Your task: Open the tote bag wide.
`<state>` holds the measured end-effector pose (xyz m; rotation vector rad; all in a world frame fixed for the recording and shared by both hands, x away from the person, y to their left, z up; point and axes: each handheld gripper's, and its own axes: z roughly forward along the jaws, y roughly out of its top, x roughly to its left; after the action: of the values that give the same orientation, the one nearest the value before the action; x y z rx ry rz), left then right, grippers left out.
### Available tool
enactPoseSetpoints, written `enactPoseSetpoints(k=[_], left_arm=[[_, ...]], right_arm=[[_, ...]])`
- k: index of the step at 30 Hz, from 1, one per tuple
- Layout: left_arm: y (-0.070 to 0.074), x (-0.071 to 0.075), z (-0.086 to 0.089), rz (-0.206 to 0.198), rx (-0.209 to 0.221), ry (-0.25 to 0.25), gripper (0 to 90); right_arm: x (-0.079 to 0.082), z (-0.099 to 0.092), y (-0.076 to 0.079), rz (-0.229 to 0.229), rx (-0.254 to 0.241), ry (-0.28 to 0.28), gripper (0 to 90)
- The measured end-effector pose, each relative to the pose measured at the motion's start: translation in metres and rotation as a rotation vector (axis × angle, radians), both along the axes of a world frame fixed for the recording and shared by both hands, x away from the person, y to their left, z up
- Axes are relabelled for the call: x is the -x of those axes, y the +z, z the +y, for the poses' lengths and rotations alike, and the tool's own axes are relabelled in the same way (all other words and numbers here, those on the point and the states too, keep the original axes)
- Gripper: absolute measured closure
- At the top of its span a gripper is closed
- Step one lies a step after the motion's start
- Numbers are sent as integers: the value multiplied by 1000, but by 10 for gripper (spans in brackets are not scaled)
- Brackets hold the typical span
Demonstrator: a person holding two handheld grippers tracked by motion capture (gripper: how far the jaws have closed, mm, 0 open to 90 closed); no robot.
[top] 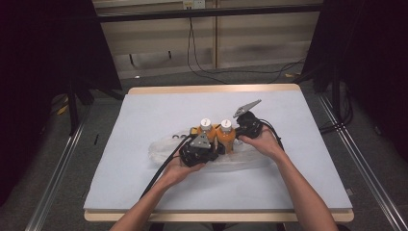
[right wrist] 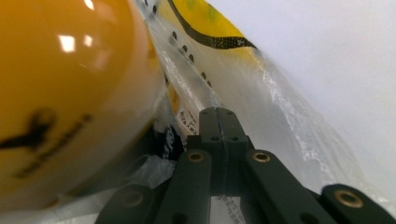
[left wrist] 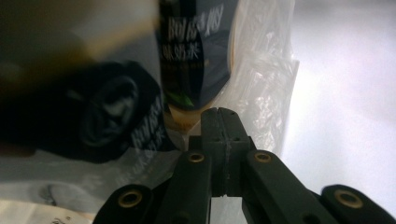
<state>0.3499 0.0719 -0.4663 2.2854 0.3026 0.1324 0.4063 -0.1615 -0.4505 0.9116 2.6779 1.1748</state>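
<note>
Two orange plastic bottles with white caps stand upright side by side, the left bottle and the right bottle, on a crumpled clear plastic bag a little nearer the tabletop's near edge than its middle. The bag lies flat on the pale blue tabletop.

The left gripper sits just in front of the left bottle, its fingers pressed together with nothing visibly between them. The right gripper comes in from the right, fingers likewise closed tight, tips just beside the right bottle.

The left gripper view shows what the high view cannot: a dark label with white printed characters on the bottle, close above the shut fingers, with bag film to the right. The right gripper view shows the glossy orange bottle wall bulging at the left of the shut fingers, and clear film with a black-edged yellow print beyond.
</note>
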Motion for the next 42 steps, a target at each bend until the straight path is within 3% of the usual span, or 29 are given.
enactPoseSetpoints(k=[3,4,10,11,14,18,21,23,42], left_arm=[[0,3,0,3,-29,-8,900],[-3,4,0,3,-11,-9,900],[-7,8,0,-3,-25,-17,900],[-7,8,-1,-11,-50,-24,900],[-11,11,-5,-1,-66,-42,900],[-13,12,-6,3,-69,-42,900],[-12,13,-5,18,-80,-38,900],[-13,14,-5,22,-60,-49,900],[-15,25,-3,58,-37,-79,900]], right_arm=[[-2,2,-5,24,7,2,900],[-3,2,-8,26,17,2,900],[-6,4,-15,53,21,-1,900],[-6,5,-16,47,25,5,900],[-6,6,-17,53,44,4,900],[-6,7,-21,56,69,-2,900],[-9,7,-24,62,60,-9,900],[-10,7,-26,62,65,-20,900],[-25,16,-30,33,54,-74,900]])
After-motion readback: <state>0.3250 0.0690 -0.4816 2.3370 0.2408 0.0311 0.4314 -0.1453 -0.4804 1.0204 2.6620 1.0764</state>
